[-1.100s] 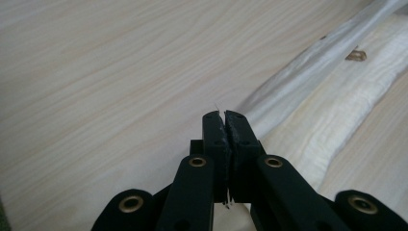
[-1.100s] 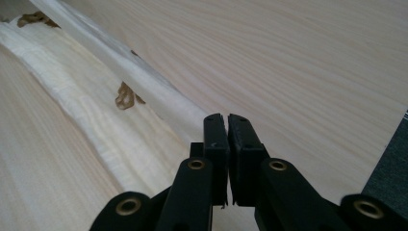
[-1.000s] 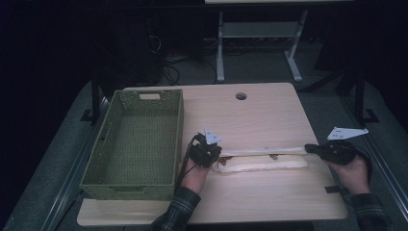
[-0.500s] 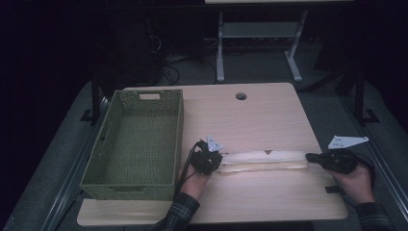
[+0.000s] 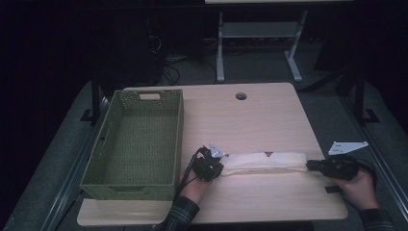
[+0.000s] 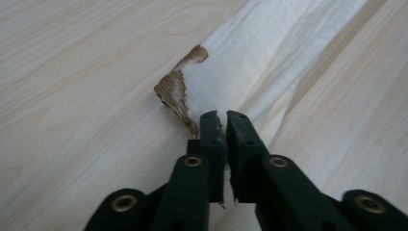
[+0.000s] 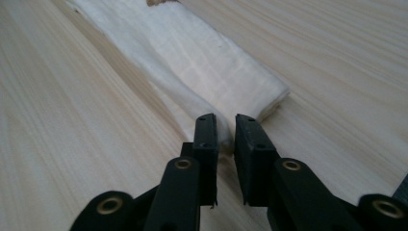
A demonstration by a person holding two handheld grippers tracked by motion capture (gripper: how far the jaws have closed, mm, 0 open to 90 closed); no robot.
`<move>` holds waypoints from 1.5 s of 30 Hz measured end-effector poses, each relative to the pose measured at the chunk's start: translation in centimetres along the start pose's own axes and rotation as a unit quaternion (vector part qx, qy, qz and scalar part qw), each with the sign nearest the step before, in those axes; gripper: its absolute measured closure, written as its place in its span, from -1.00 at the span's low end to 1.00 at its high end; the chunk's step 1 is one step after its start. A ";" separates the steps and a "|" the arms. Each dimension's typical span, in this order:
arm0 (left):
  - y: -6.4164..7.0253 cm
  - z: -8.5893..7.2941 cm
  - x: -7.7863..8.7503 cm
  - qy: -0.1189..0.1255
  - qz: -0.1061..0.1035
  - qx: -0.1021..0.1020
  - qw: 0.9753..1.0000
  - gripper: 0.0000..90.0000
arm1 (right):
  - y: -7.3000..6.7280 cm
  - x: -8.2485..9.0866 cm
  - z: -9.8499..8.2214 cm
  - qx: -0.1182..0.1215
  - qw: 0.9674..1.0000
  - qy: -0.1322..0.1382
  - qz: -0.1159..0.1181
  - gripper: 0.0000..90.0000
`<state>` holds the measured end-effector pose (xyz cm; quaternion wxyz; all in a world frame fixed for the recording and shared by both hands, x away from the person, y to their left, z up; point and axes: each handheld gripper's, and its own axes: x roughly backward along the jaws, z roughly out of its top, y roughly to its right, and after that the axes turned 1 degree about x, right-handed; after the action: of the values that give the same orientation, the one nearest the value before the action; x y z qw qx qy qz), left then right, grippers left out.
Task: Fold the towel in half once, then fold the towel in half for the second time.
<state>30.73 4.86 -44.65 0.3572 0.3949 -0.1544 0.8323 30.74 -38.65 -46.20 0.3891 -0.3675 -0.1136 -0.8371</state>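
A long folded white cloth lies flat as a strip across the near part of the wooden table, a brown tag on its far edge. My left gripper is at the cloth's left end. In the left gripper view its jaws have just been opening and stand a narrow slit apart over the cloth, beside the brown tag. My right gripper is at the right end. Its jaws have also just been opening, with the cloth's corner loose between them.
A green woven basket stands on the left of the table, close to my left hand. A round cable hole sits near the far edge. The floor is dark around the table, and a desk frame stands behind it.
The cloth has settled from a bulkier hanging fold into a flat strip on the table. My right hand has come down and slightly nearer. The left hand has kept its place.
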 end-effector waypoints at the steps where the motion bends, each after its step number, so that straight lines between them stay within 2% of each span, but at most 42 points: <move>1: -0.1 0.1 0.2 0.002 -0.002 0.000 1.000 0.69 | 0.0 0.1 0.0 -0.002 1.000 0.002 0.002 0.69; 6: -0.3 0.6 0.9 0.020 -0.018 0.006 1.000 0.29 | -0.4 1.0 0.3 -0.011 0.999 0.028 0.012 0.61; 8: -0.4 0.8 1.0 0.026 -0.025 0.007 0.999 0.17 | -0.7 1.1 0.6 -0.016 0.999 0.030 0.024 0.77; 10: -0.5 0.9 0.9 0.027 -0.026 0.001 0.999 0.08 | -1.2 1.1 0.7 -0.007 0.999 0.028 0.027 0.96; 14: -0.6 1.1 0.8 0.032 -0.031 -0.001 0.999 -0.05 | -1.8 0.2 0.8 -0.003 0.999 0.004 0.037 1.00; 16: -0.7 1.3 0.8 0.037 -0.029 -0.010 0.999 -0.11 | -1.9 -0.3 0.8 -0.001 0.999 -0.009 0.039 1.00; 17: -0.6 1.3 0.7 0.039 -0.032 -0.005 0.999 -0.14 | -2.0 -0.6 0.8 -0.001 0.999 -0.013 0.039 1.00; 18: -0.6 1.4 0.7 0.036 -0.030 -0.013 0.999 -0.17 | -2.0 -0.8 0.8 0.000 0.999 -0.017 0.040 1.00; 24: -0.6 1.9 0.6 0.042 -0.032 -0.017 0.998 -0.22 | -1.6 -1.6 0.8 0.002 0.999 -0.030 0.034 1.00; 25: -0.6 2.0 0.6 0.042 -0.032 -0.016 0.998 -0.22 | -1.6 -1.6 0.9 -0.007 0.999 -0.033 0.031 1.00; 26: -0.6 2.1 0.6 0.043 -0.032 -0.016 0.998 -0.22 | -1.4 -1.7 1.0 0.004 0.999 -0.031 0.028 1.00; 29: -0.6 2.4 0.5 0.046 -0.033 -0.015 0.998 -0.22 | -0.9 -2.1 1.4 -0.001 0.999 -0.033 0.023 1.00; 31: -0.6 2.5 0.5 0.048 -0.032 -0.014 0.998 -0.22 | -0.5 -2.3 1.6 0.007 0.999 -0.032 0.019 1.00; 37: -0.6 2.6 0.2 0.048 -0.033 -0.014 0.998 -0.22 | 0.7 -3.2 2.7 -0.001 1.000 -0.030 0.011 1.00; 42: -0.7 2.7 0.3 0.051 -0.032 -0.011 0.998 -0.22 | 1.7 -4.2 3.6 0.005 1.000 -0.026 0.008 1.00; 45: -0.8 2.8 0.2 0.052 -0.032 -0.010 0.998 -0.22 | 2.2 -4.8 4.3 -0.003 1.000 -0.026 0.006 1.00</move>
<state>32.69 4.00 -42.69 0.3955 0.3523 -0.1310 0.8380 36.71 -35.32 -46.76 0.3903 -0.3906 -0.1187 -0.8252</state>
